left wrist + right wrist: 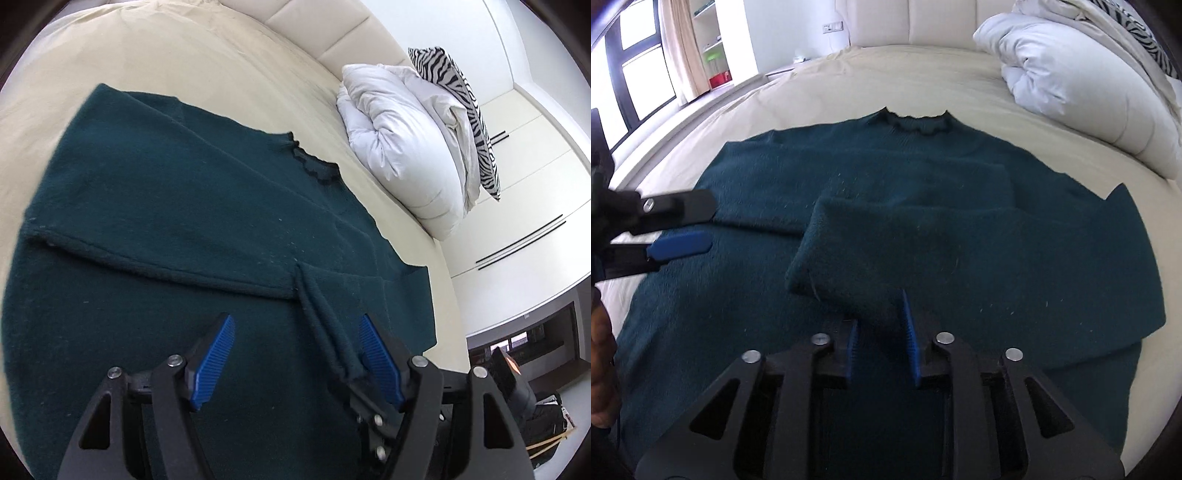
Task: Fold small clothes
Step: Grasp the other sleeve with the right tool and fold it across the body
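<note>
The dark green knitted sweater [923, 229] lay flat on the bed [849, 85], its scalloped collar [918, 123] toward the padded headboard [916, 22]. Both sleeves were folded inward across the body; the sleeve [871, 251] from the right side of the right wrist view ended in a cuff just ahead of the right hand-held gripper [882, 332].

The right hand-held gripper pointed steeply down over the lower middle of the sweater, its blue pads [908, 332] partly apart with nothing pressed between them. No earlier picture was available to confirm jaw motion.

The left hand-held gripper [295, 350] was angled down over the sweater's hem area, jaws wide apart. A narrow ridge of knit [325, 325] ran up between the pads [216, 354], close to the right-hand pad; the pads did not pinch it. In the right wrist view this gripper entered from the left edge, with part of a hand [602, 369] below it.

No containers were present. A rolled white duvet [402, 147] and a zebra-print pillow [461, 110] occupied the bed's far right corner, apart from the sweater. Bare cream sheet [184, 55] surrounded the garment above the collar and to the left. White wardrobe doors [524, 177] stood beyond the bed.
</note>
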The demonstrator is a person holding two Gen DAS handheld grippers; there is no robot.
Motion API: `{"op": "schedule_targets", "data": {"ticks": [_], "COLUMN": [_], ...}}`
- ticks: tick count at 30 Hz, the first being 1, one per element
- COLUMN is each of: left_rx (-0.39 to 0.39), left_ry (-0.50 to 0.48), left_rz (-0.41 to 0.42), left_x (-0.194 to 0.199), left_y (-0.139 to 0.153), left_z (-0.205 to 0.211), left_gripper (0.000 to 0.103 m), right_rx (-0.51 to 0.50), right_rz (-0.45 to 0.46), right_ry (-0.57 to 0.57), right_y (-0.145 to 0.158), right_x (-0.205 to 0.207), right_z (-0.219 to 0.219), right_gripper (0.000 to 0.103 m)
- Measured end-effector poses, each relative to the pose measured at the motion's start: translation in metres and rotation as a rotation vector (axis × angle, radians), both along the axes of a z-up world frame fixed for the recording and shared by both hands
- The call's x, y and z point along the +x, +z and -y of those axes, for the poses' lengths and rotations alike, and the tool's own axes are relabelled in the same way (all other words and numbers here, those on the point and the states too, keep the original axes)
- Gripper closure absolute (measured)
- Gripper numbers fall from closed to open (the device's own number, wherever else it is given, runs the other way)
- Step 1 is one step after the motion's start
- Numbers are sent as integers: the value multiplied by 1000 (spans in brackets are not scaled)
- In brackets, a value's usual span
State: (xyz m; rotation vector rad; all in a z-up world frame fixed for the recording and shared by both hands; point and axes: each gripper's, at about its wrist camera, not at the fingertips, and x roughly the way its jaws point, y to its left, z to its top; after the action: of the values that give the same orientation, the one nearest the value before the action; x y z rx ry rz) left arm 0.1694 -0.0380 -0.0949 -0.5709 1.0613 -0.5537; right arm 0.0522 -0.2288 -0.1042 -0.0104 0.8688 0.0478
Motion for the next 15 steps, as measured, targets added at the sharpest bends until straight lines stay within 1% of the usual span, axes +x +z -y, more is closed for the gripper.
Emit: {"op": "schedule_targets", "data": {"ticks": [1,2,4,6,7,8,9,10,11,12,14,15], "left_rx": [12,25,43,79,98,117,134,153,173,179,185,190], "left_ry": [-18,-33,-46,-48,-50,-55,-58,-62,-62,-62,-72,-78], "left_rz": [-6,-13,-31,-22,-18,-23,-29,-31,-28,-23,-14,-5], "left_x": [2,4,8,9,8,8,7,6,6,4,2,1], "left_y": [-2,-4,-9,-10,-10,-11,-12,-12,-12,-12,-10,-7], "left_z": [10,19,33,42,46,51,55,57,59,60,61,62], "left_gripper": [30,30,31,34,45,59,65,77,82,84,94,94], "right_rx": [23,45,87,152,190,240,277,308,335,361,395,410], "right_rz": [16,41,72,70,73,79,82,87,92,97,100,99], "right_ry": [8,9,12,-34,-58,-85,-109,-135,-155,-175,-208,-219], "right_y": [0,2,4,5,5,6,7,7,6,6,2,-1], "right_x": [-14,-28,-49,-64,-67,-75,-77,-84,-87,-89,-91,-99], "right_z": [-2,-3,1,14,22,29,40,50,58,66,76,80], "right_gripper": [42,38,37,37,37,37,37,37,37,37,37,37]}}
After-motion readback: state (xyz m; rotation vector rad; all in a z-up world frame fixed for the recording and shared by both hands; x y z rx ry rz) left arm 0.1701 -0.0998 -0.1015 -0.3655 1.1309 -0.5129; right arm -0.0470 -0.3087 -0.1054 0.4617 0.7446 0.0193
